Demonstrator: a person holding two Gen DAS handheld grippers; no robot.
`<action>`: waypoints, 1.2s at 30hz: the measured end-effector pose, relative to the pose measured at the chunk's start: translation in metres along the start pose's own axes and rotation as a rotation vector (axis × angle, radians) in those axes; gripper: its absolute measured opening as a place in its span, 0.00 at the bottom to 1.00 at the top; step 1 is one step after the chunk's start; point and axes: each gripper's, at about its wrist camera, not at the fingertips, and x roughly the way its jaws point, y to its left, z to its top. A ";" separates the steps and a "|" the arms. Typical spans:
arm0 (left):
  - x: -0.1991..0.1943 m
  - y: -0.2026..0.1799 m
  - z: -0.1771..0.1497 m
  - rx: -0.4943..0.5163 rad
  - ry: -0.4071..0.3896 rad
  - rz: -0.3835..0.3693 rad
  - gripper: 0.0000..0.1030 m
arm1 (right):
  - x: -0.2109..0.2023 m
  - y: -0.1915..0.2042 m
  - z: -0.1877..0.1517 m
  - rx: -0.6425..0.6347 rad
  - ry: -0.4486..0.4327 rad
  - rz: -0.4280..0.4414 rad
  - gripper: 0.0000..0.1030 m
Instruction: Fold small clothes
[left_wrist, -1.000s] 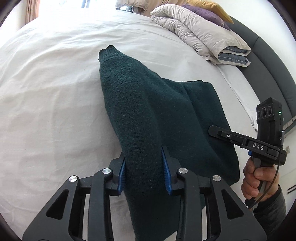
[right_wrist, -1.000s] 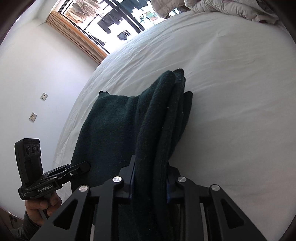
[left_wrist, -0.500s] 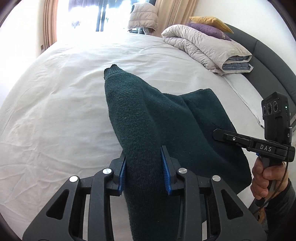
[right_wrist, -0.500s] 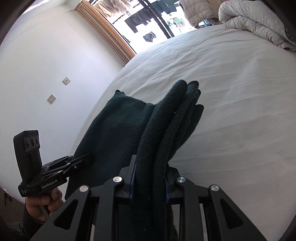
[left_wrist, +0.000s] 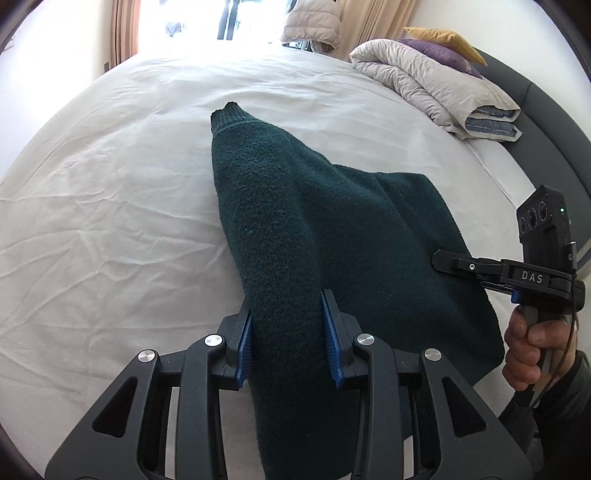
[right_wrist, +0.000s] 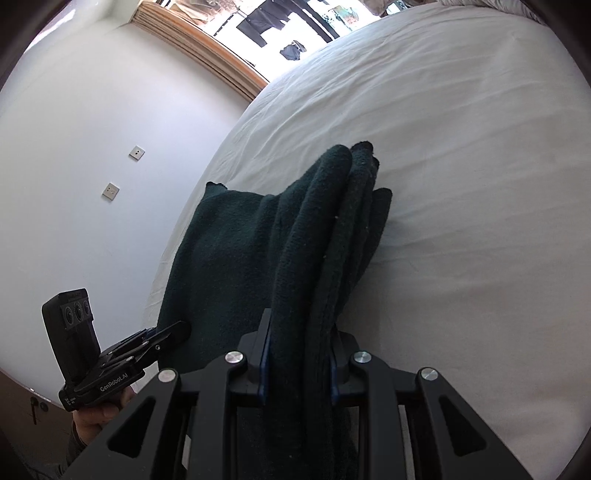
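Observation:
A dark green knitted sweater (left_wrist: 332, 229) hangs stretched between both grippers over the white bed (left_wrist: 110, 221). My left gripper (left_wrist: 290, 332) is shut on one bunched end, its blue pads pressing the knit, and a ribbed cuff points away toward the window. In the right wrist view the sweater (right_wrist: 229, 251) drapes down at the left, and my right gripper (right_wrist: 299, 350) is shut on several stacked folds of it. Each view shows the other gripper at its edge, held by a hand. How much of the sweater rests on the bed I cannot tell.
A folded beige duvet (left_wrist: 436, 85) with purple and yellow pillows lies at the bed's far right by a dark grey headboard (left_wrist: 546, 140). A bright window with curtains (left_wrist: 125, 33) lies beyond the bed. A white wall (right_wrist: 74, 147) with two wall plates borders the bed's left side.
Both grippers have drawn back toward the near edge of the bed with the sweater still gripped. More of the window, curtain and wall has come into view. The grips look unchanged.

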 end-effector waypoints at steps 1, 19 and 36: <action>0.003 0.001 -0.001 -0.002 -0.006 0.000 0.32 | 0.002 -0.003 -0.001 0.009 -0.001 0.001 0.27; -0.058 -0.016 -0.031 0.031 -0.285 0.178 0.80 | -0.066 0.036 -0.049 -0.101 -0.232 -0.188 0.62; -0.223 -0.109 -0.099 0.166 -0.572 0.394 1.00 | -0.185 0.179 -0.138 -0.455 -0.672 -0.420 1.00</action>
